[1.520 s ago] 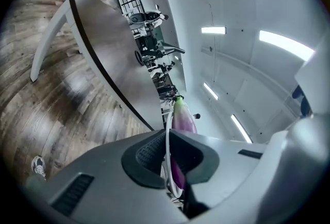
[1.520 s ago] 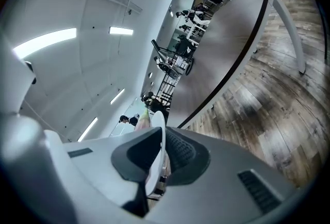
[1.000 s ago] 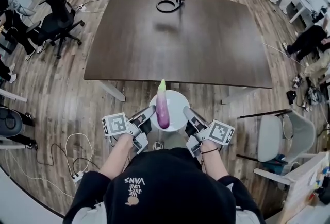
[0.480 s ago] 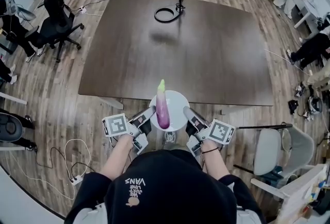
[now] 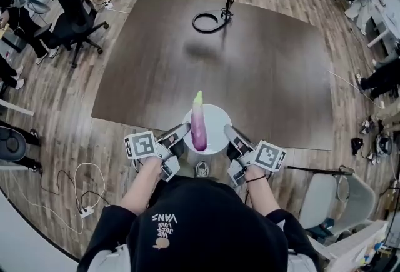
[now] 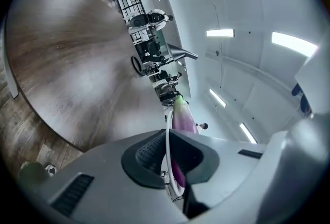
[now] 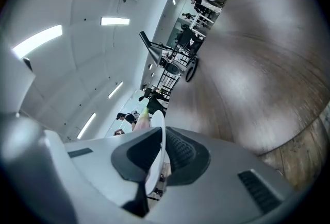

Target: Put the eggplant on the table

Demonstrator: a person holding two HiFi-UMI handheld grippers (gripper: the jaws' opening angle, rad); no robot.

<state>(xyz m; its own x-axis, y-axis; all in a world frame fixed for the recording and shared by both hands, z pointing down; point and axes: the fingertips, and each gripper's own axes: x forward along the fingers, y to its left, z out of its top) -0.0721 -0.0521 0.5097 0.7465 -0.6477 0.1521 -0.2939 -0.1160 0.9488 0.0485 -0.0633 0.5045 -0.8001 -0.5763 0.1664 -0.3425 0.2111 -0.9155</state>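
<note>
dark wood table (image 5: pixel 250 58), plank floor (image 5: pixel 75 133); left gripper (image 5: pixel 183 129), right gripper (image 5: pixel 229 132) fingers tight on plate (image 5: pixel 216 122) under eggplant (image 5: pixel 199 127)

"VANS", upside down, on black hood (image 5: pixel 187 221).

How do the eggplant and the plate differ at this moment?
The eggplant is long and purple with a green tip; the plate is round and white. The plate's rim is clamped by the left gripper and right gripper; the eggplant just lies on it. Both hover at the near edge of the table.
</note>
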